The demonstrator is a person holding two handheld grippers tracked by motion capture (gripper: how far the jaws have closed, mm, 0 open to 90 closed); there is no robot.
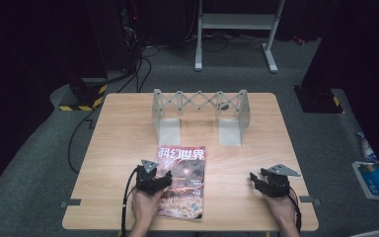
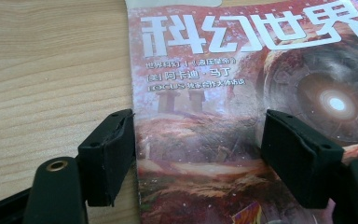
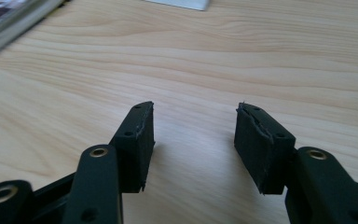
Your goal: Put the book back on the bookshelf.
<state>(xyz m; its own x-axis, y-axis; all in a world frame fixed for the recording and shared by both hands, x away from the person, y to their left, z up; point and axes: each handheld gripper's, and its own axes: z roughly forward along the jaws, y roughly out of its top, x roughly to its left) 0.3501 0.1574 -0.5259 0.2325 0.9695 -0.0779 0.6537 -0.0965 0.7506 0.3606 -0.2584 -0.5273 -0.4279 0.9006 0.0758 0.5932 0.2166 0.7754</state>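
Note:
A magazine (image 1: 182, 180) with a reddish cover and large white characters lies flat near the front of the wooden table (image 1: 128, 128). My left gripper (image 1: 164, 177) rests at its left edge. In the left gripper view the gripper (image 2: 198, 144) is open: one jaw sits at the magazine's (image 2: 223, 116) left edge, the other over the cover. My right gripper (image 1: 255, 180) is low over bare wood at the front right. Its jaws (image 3: 195, 135) stand open with nothing between them. The magazine's corner (image 3: 9, 18) is at the top left of the right gripper view.
A grey expanding rack (image 1: 200, 106) with two flat white feet stands at the back middle of the table. On the floor are cables, a black-and-yellow striped base (image 1: 86, 96), a white desk frame (image 1: 237, 22) and a blue-and-white item (image 1: 375, 177) at right.

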